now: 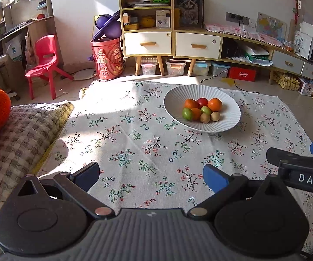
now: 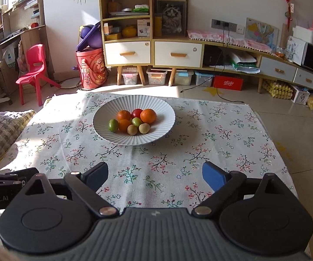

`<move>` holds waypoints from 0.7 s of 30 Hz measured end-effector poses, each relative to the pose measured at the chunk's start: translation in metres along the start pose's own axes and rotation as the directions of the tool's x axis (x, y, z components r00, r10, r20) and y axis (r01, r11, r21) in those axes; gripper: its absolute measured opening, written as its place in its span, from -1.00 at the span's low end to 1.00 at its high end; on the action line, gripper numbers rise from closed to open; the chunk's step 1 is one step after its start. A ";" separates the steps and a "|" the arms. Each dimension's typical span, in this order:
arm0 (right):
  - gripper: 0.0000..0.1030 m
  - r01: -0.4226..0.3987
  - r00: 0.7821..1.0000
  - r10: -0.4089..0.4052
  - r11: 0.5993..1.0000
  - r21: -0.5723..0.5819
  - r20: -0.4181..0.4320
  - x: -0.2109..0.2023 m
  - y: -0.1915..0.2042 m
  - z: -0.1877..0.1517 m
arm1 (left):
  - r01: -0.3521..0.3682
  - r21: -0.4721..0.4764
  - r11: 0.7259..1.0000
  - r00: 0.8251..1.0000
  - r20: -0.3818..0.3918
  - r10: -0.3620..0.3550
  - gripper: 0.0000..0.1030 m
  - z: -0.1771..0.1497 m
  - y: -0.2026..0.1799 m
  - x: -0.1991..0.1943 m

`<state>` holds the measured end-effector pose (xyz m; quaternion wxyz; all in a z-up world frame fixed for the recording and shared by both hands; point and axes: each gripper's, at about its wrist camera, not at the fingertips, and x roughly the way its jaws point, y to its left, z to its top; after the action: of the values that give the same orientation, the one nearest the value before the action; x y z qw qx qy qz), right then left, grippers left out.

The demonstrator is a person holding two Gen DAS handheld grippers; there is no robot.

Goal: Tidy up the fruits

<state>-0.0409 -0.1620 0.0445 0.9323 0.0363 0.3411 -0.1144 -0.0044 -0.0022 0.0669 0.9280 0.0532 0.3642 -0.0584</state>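
A round white ribbed plate [image 2: 134, 139] is seen ahead of the right gripper [image 2: 155, 174], well apart from it, on a white cloth printed with small flowers [image 2: 178, 163]. On the plate, small fruits are piled close together: three orange ones [image 2: 148, 115], one red one [image 2: 136, 113], two green ones [image 2: 113, 125] and two brown ones [image 2: 132, 129]. The right gripper is spread wide, and nothing is held between its blue pads [image 2: 212, 177]. The left gripper [image 1: 152, 175] is also spread wide and empty, and the plate [image 1: 202, 128] is seen ahead of it and a bit to its right. A checked knitted blanket [image 1: 24, 134] is found to the left of the left gripper. Far ahead of both grippers, a red plastic chair [image 2: 33, 71] and a yellow wooden cabinet with white drawers [image 2: 128, 52] are seen.
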 end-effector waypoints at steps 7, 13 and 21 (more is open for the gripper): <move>0.86 0.059 0.998 -0.059 0.998 -0.001 -0.010 -0.014 0.003 -0.014 | -0.038 -0.012 0.999 0.999 -0.002 0.038 0.79 -0.011 -0.002 -0.011; 0.89 0.067 0.998 -0.067 0.997 -0.025 0.004 -0.021 0.006 -0.015 | -0.051 0.000 0.999 0.999 0.002 0.051 0.79 -0.015 -0.004 -0.016; 0.91 0.061 0.998 -0.061 0.998 -0.029 0.014 -0.022 0.010 -0.017 | -0.044 -0.008 0.999 0.999 0.006 0.045 0.79 -0.018 -0.003 -0.019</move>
<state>-0.0656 -0.1459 0.0455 0.9310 0.0116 0.3376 -0.1380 -0.0307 -0.0009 0.0673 0.9304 0.0577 0.3602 -0.0365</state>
